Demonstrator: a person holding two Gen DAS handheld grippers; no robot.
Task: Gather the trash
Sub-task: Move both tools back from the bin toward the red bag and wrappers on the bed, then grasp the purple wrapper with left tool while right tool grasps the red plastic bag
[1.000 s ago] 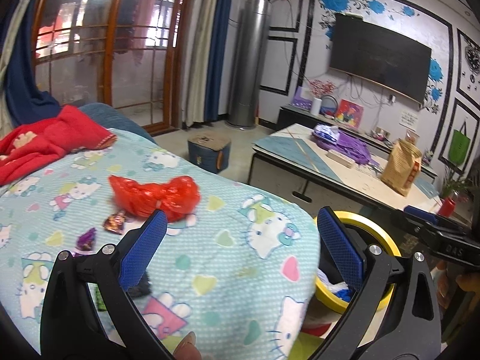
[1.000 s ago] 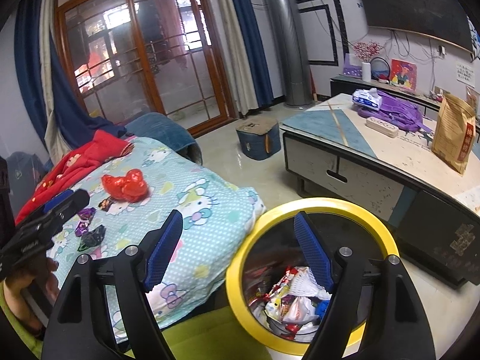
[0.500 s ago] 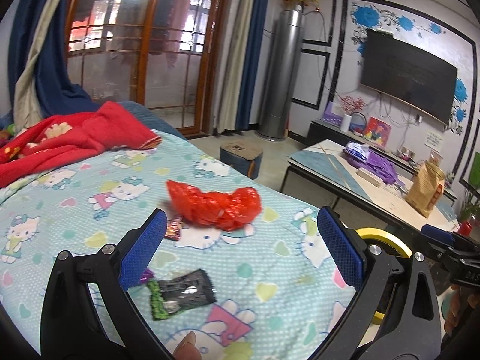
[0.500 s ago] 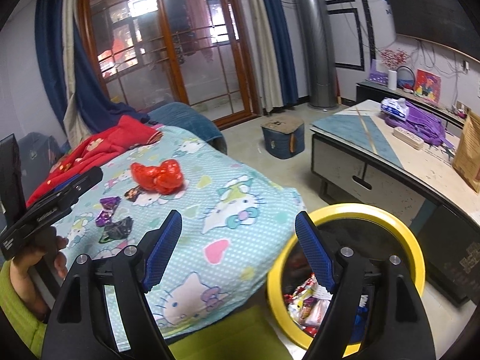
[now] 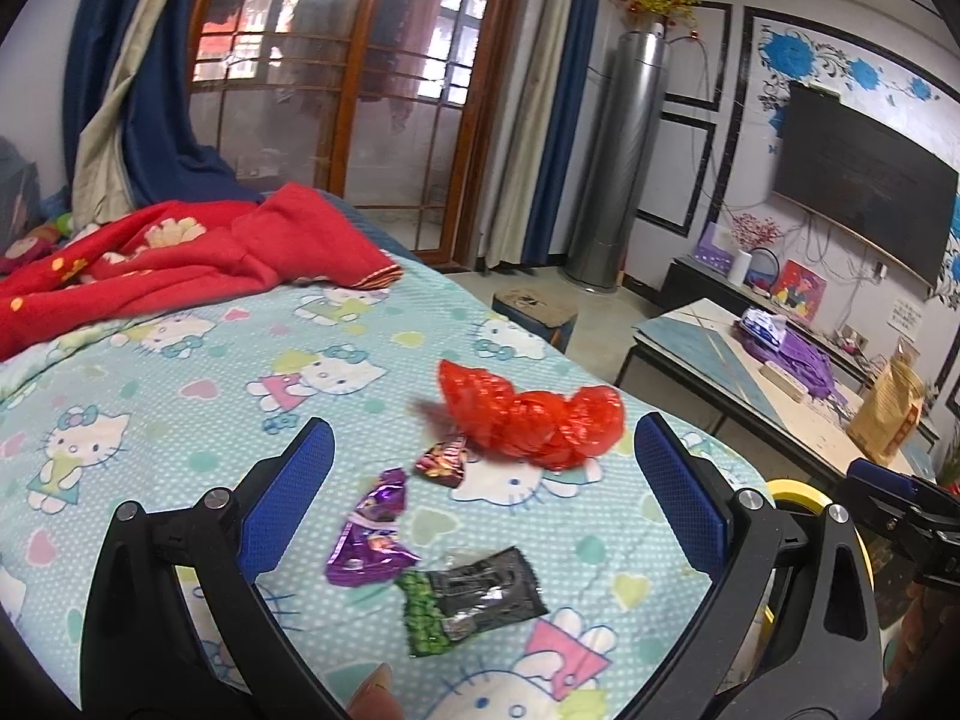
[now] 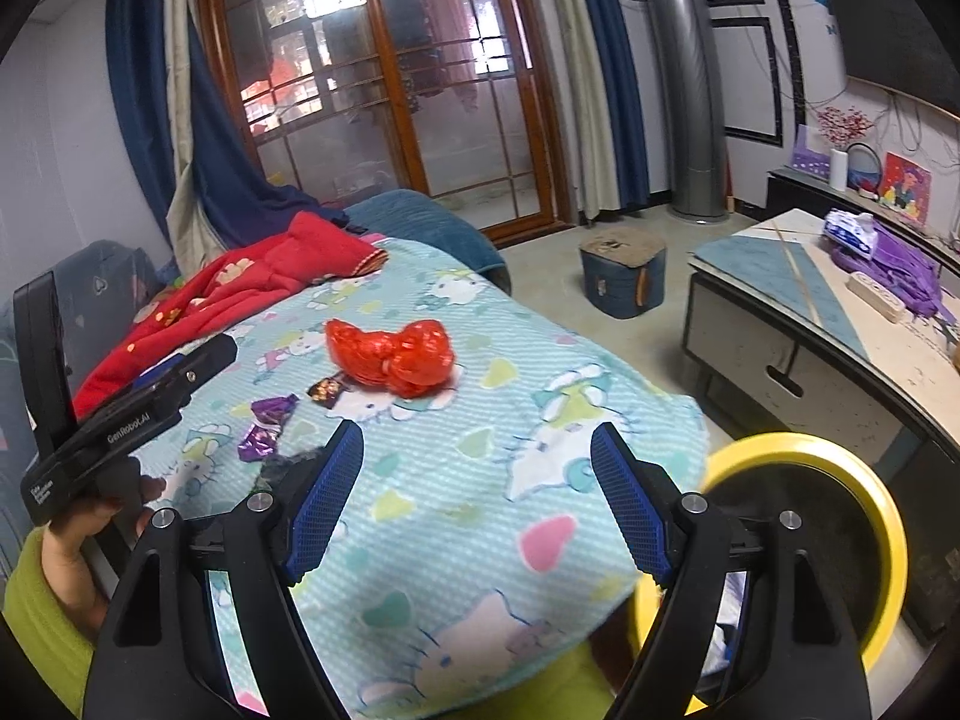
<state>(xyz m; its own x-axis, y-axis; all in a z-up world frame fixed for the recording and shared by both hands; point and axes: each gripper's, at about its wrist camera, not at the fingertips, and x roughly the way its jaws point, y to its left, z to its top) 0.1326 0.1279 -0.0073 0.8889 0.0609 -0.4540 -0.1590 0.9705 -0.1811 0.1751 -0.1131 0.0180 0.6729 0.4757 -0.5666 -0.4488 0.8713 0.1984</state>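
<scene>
Red crumpled bag plus three wrappers — purple, black/green, small dark one — lie on the bedsheet, so you're at the approach-to-pick step. Left gripper and right gripper both stand wide open, nothing held. Next: lower the left gripper over the nearest wrapper, close, then carry to the yellow-rimmed bin beside the bed.

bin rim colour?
Yellow. The bin rim shows best in the right wrist view, beside the cartoon-cat sheet.

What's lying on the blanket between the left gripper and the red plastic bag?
In the left wrist view, three wrappers lie between the left gripper and the red plastic bag: a black-and-green wrapper, a purple wrapper and a small dark wrapper.
</scene>
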